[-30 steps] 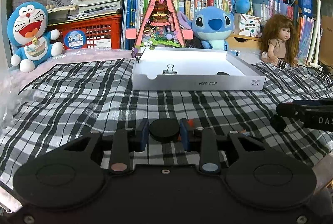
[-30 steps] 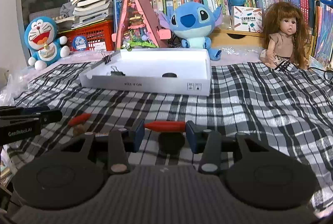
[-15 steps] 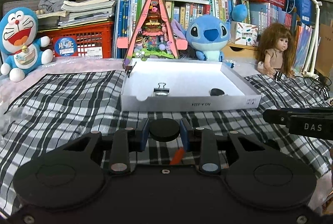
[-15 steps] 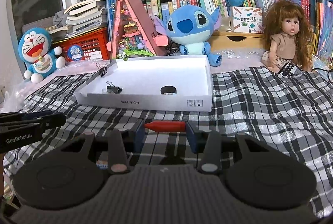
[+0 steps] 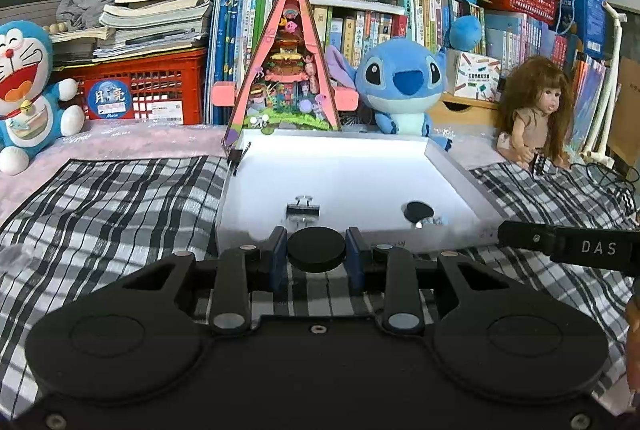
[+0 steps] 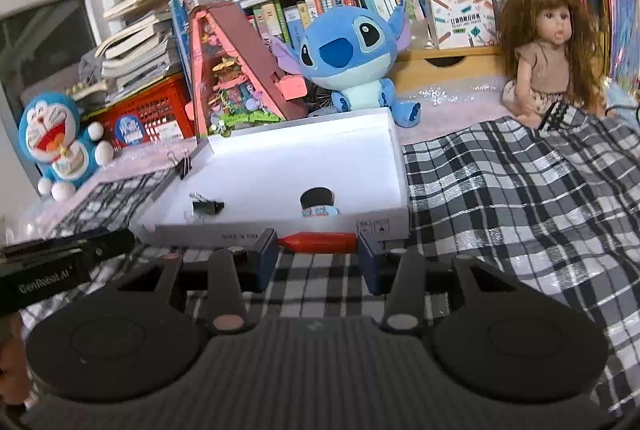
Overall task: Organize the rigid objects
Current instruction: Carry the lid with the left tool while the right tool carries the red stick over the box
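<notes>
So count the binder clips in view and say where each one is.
2. One binder clip lies inside the white box near its front left; the other is clipped on the box's left wall near the back corner. More may be hidden.

- Checked cloth point(image 5: 120, 206) spread below and ahead of the tool.
- Blue plush point(image 5: 404, 86) straight ahead, past the cloth.
- Doll point(image 5: 536, 110) ahead to the right.
- Blue cat plush point(image 5: 28, 90) far left.
- Red crate point(image 5: 160, 90) under stacked books point(image 5: 156, 14).

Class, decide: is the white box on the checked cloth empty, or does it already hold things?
Not empty. The white box holds a binder clip and a black disc on its floor.
</notes>
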A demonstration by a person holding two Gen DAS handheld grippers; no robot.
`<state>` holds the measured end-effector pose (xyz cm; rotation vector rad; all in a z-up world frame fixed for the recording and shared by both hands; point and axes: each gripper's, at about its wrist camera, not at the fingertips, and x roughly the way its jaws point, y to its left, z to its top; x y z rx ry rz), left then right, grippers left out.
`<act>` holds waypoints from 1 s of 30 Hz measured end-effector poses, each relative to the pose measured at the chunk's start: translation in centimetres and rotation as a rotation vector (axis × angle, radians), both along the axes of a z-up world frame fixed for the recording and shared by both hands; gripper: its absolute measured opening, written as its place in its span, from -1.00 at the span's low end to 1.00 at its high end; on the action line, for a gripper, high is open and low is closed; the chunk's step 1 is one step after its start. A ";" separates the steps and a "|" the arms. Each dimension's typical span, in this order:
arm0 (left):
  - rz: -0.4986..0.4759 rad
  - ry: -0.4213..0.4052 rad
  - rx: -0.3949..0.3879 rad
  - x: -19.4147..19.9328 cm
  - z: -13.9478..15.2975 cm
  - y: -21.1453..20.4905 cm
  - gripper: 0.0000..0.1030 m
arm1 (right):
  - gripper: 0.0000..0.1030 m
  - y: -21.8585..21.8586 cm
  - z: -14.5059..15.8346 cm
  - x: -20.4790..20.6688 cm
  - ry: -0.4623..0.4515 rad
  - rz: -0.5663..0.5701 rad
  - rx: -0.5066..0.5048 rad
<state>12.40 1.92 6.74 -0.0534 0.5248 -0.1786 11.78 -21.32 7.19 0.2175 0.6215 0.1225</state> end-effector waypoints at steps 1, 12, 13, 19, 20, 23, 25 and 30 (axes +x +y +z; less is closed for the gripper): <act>-0.002 -0.002 -0.001 0.3 0.1 0.0 -0.43 | -0.06 -0.1 0.1 0.3 0.006 -0.003 0.011; -0.041 0.032 -0.032 3.8 0.5 -0.8 -0.43 | -0.06 0.0 0.5 4.5 0.063 -0.015 0.038; -0.040 0.039 -0.040 4.2 0.4 -0.8 -0.43 | -0.06 0.0 0.5 4.8 0.068 -0.019 0.044; -0.034 0.067 -0.055 6.1 -0.2 -0.9 -0.43 | -0.06 0.0 0.4 6.3 0.083 -0.029 0.047; -0.033 0.070 -0.056 6.3 -0.3 -0.9 -0.43 | -0.06 0.0 0.3 6.5 0.084 -0.030 0.044; -0.036 0.074 -0.049 7.0 -0.5 -1.0 -0.43 | -0.06 0.2 0.4 7.0 0.091 -0.030 0.035; -0.037 0.077 -0.043 7.5 -0.5 -1.1 -0.43 | -0.06 0.2 0.5 7.3 0.094 -0.029 0.031; -0.031 0.083 -0.037 8.6 -0.3 -1.3 -0.43 | -0.06 0.2 0.7 8.2 0.106 -0.032 0.029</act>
